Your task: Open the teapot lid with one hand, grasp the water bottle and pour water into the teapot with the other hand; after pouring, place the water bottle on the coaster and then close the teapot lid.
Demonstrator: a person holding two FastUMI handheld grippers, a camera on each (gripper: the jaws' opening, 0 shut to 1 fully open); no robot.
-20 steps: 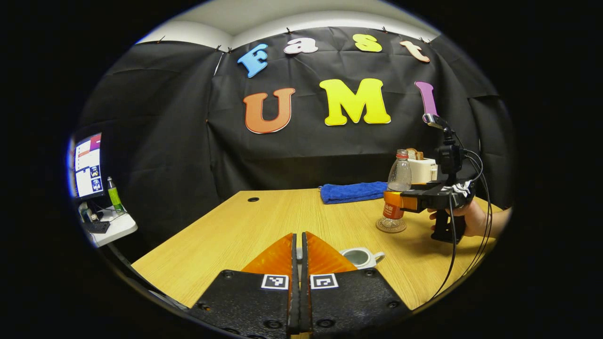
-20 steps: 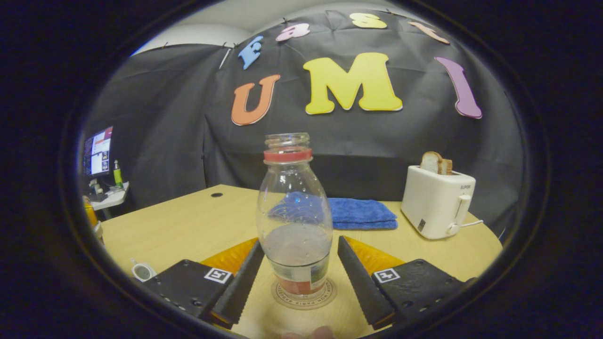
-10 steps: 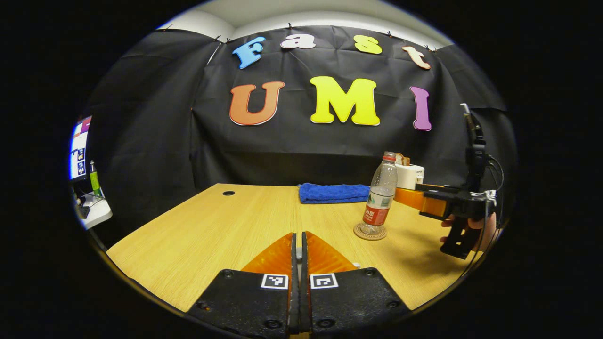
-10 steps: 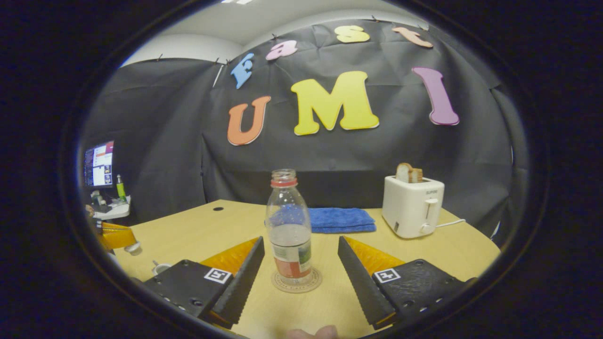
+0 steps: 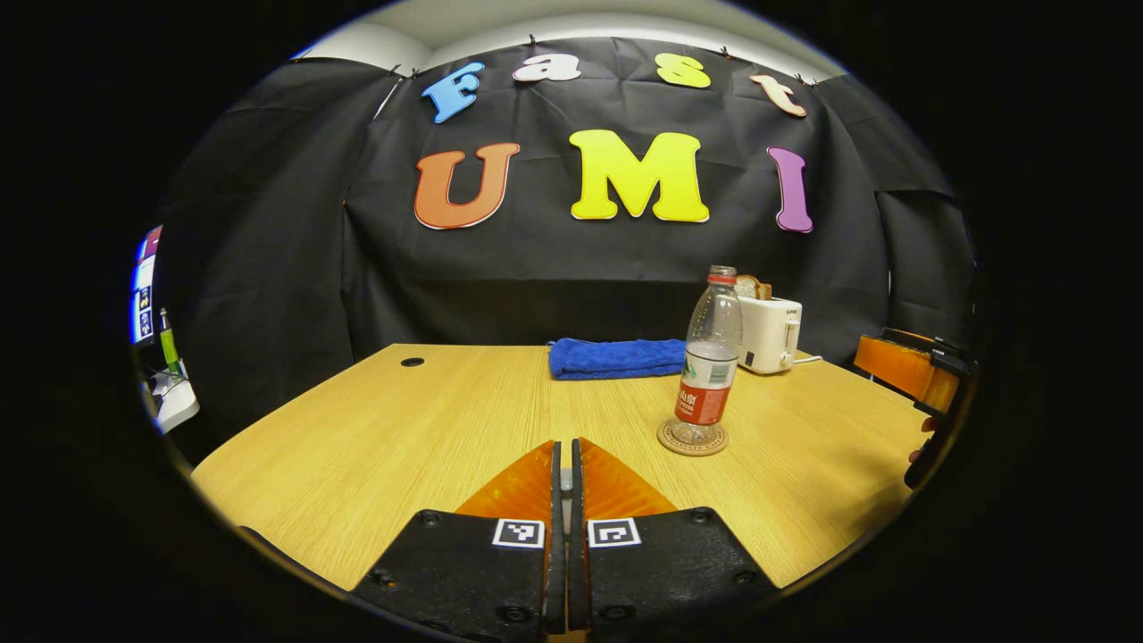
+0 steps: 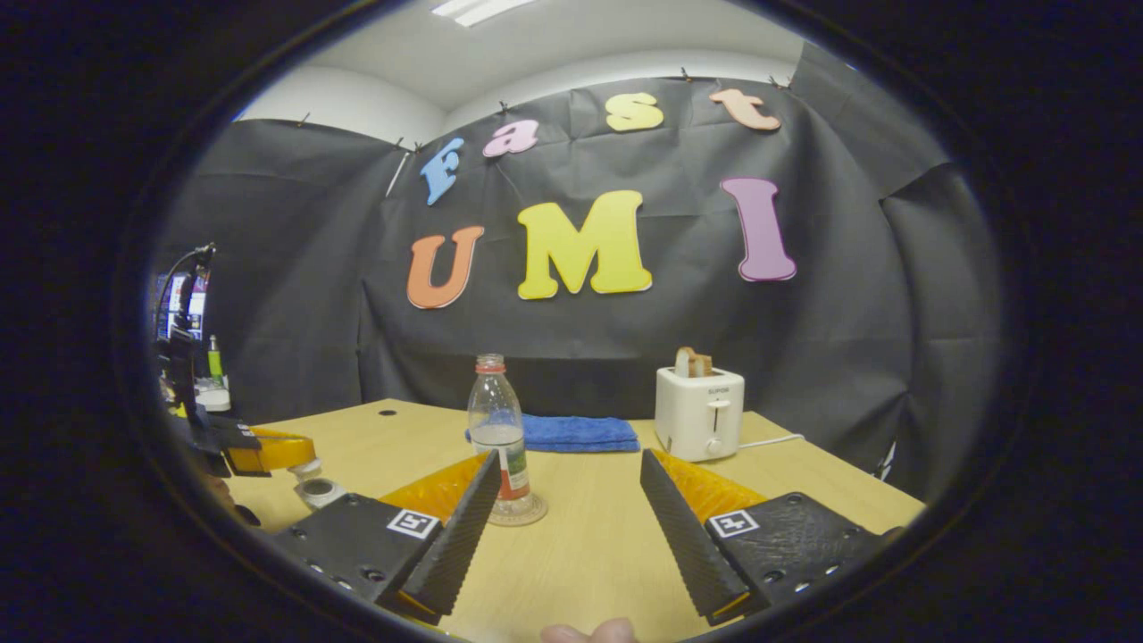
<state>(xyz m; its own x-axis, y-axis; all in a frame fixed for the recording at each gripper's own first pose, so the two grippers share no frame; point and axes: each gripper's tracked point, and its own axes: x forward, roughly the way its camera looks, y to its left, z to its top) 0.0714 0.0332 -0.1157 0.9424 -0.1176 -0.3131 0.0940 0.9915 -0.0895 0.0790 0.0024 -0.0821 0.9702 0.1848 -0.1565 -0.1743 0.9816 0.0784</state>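
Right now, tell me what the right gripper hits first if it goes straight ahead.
The right gripper would probably meet the blue towel first; the water bottle stands just left of its line, the toaster to the right. Depth is unclear.

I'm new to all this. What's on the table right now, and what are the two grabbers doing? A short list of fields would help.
bottle: upright on the coaster, no cap, part full
towel: blue, folded, behind the bottle
toaster: white, bread in its slot
teapot: open, beside the left gripper
left gripper: jaws shut on a small pale thing, likely the lid
right gripper: jaws open, clear of the bottle
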